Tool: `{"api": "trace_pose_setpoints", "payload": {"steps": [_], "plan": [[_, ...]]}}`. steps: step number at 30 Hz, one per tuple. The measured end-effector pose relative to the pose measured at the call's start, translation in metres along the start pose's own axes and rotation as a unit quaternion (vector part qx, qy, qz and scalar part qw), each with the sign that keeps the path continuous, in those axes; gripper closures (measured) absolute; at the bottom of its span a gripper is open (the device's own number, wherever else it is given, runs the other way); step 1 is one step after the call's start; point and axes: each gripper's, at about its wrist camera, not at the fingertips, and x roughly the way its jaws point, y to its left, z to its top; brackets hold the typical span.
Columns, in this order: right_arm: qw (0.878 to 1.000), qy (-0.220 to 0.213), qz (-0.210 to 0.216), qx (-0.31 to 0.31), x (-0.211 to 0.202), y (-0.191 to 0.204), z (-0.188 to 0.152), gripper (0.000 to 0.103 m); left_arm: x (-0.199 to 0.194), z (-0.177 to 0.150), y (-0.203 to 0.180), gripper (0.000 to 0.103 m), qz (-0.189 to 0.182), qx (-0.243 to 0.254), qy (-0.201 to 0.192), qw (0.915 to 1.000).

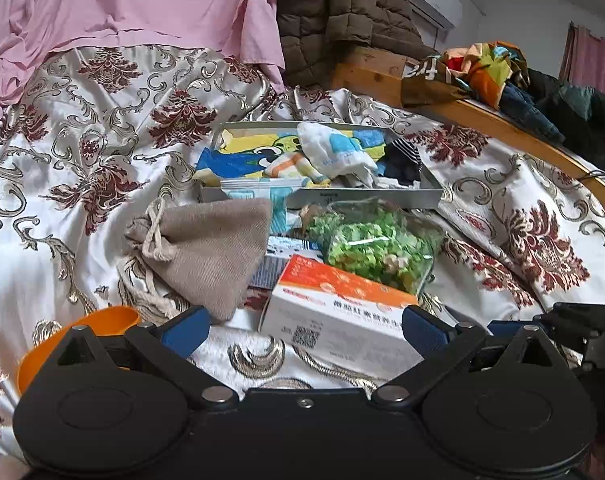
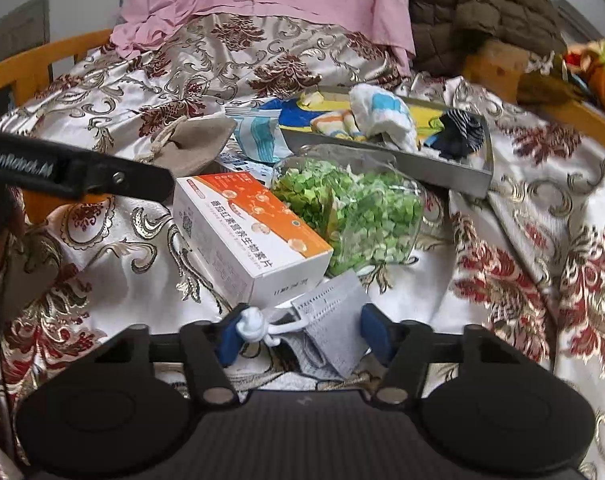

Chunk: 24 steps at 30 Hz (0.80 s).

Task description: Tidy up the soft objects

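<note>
In the right wrist view, the right gripper point(image 2: 302, 330) is sitting at the lower middle of the frame with its two blue fingers point(image 2: 228, 338) half spread, and a grey face mask point(image 2: 334, 336) with a white ear loop is lying between them on the patterned bedspread point(image 2: 522, 260). The left finger is touching the knotted loop, while the right finger is standing just beside the mask edge, so the jaws are not pinching it firmly. Just above the mask, an orange and white box point(image 2: 254, 232) is lying in the middle of the frame, and a clear bag of green pieces point(image 2: 354, 204) is resting against its right side. A grey metal tray point(image 2: 442, 170) in the upper right is holding a white cloth point(image 2: 382, 114), striped socks and a dark sock. A beige drawstring pouch point(image 2: 198, 144) is lying at the upper left of the box. In the left wrist view, the left gripper point(image 1: 306, 328) is hovering at the bottom with its fingers spread wide and holding nothing; the box corner is lying between them. An orange bowl point(image 1: 114, 320) is showing at the lower left, touching nothing else I can tell.
</note>
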Motion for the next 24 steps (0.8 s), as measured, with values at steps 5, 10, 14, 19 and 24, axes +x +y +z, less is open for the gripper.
{"api": "trace_pose_setpoints", "payload": {"steps": [5,10,14,19,24], "plan": [[1.0,-0.013,-0.012,-0.008,0.0,0.001,0.001,0.066,0.008,0.003,0.001,0.001,-0.006,0.0,-0.001,1.0],[0.998,-0.046,-0.019,-0.027,-0.003,0.005,0.006,0.078,0.016,0.008,0.003,0.001,-0.002,0.0,-0.005,1.0],[0.997,-0.067,-0.016,-0.036,-0.002,0.009,0.012,0.081,0.025,0.013,0.01,0.001,0.012,-0.01,-0.006,0.9999],[0.996,-0.079,-0.009,-0.044,0.003,0.012,0.019,0.082,0.039,0.02,0.022,0.001,0.028,-0.041,0.001,0.9988],[0.995,-0.091,0.0,-0.051,0.011,0.017,0.026,0.084,0.052,0.021,0.034,0.002,0.038,-0.07,0.008,0.9967]]}}
